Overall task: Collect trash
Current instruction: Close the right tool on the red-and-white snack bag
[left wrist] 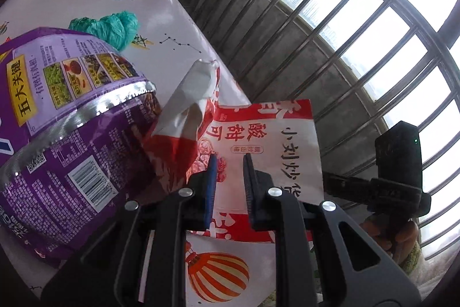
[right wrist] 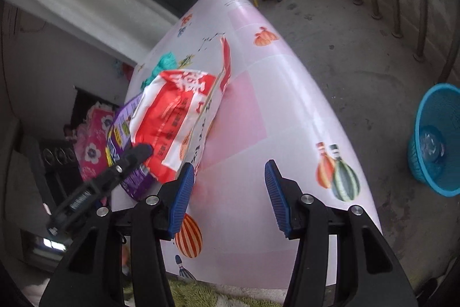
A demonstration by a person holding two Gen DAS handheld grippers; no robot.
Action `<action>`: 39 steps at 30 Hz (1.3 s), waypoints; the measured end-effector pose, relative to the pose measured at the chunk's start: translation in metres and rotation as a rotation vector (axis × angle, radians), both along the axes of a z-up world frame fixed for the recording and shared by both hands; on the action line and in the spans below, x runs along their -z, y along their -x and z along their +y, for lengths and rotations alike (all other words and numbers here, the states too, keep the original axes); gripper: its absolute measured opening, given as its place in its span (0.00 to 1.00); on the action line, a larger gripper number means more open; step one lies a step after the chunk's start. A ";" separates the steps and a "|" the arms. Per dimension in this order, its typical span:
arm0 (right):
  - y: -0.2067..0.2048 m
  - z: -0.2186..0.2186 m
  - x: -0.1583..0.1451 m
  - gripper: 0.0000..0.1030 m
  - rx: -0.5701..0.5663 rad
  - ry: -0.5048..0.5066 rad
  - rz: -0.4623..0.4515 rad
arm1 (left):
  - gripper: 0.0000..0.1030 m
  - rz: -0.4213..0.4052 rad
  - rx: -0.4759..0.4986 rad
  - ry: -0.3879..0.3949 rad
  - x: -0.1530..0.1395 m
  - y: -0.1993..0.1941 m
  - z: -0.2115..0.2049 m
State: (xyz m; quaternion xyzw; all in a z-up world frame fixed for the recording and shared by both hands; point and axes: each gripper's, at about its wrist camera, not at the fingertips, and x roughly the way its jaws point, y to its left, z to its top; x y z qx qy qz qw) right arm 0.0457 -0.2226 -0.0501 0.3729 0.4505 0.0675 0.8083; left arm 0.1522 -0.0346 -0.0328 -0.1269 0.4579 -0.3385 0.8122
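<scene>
Residential balcony: bare concrete floor [right wrist: 345,53], curved metal window bars [left wrist: 359,28], desk under balloon-printed pink plastic cover [right wrist: 258,105], blue plastic mesh wastebasket [right wrist: 437,140].

Purple bag [left wrist: 66,117]: yellow label "五大关键", barcode below. Red-white bag [left wrist: 267,146] right of it: "酸甜可", "小刘炒货".

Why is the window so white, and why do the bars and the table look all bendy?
Left wrist view: daylight behind the window bars blows out to white, so nothing outside shows; the fisheye lens curves the straight bars. Right wrist view: the same lens bows the table edge, and the blue basket at the rim looks stretched and soft.
</scene>
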 end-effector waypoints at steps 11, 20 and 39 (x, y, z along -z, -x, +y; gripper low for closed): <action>0.023 -0.021 0.014 0.61 0.034 -0.259 -0.058 | 0.16 0.054 0.023 -0.076 0.023 0.016 -0.012; 0.015 -0.009 0.038 0.61 0.031 -0.277 0.029 | 0.16 0.093 -0.009 -0.092 0.035 0.018 -0.003; -0.009 0.031 0.052 0.32 -0.048 -0.315 0.091 | 0.16 0.116 -0.013 -0.048 0.042 0.010 0.016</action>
